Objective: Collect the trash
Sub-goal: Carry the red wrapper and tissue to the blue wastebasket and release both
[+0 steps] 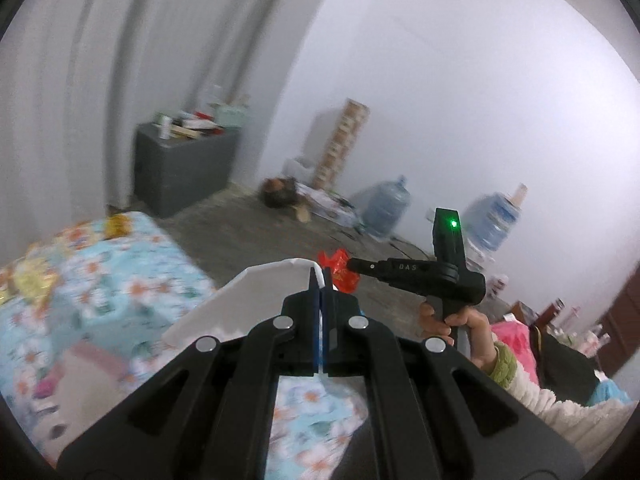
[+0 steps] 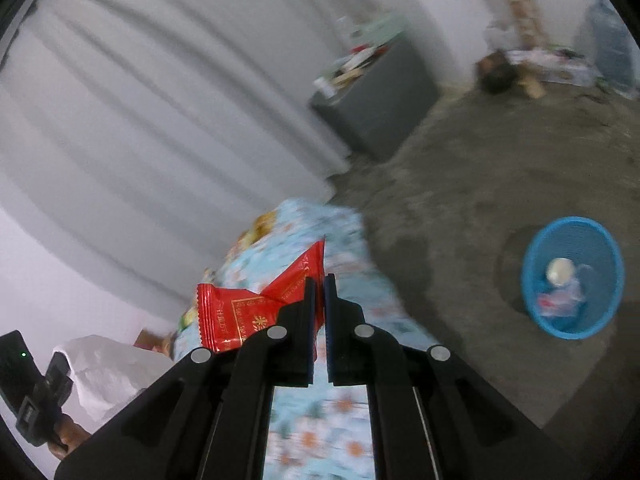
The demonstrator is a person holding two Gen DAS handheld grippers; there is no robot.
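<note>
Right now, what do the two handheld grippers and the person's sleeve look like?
Both grippers are matte black with silver round pivot pins and blue-lined finger pads: left gripper, right gripper. Seen from the left wrist, the right one has a pistol-style handle, white lettering on its barrel and an upright block with a green light. The sleeve is fuzzy cream with a green cuff.

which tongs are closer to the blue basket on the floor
Right. The right tongs, shut on a red wrapper, have the blue basket on their right; the left tongs sit farther left.
</note>
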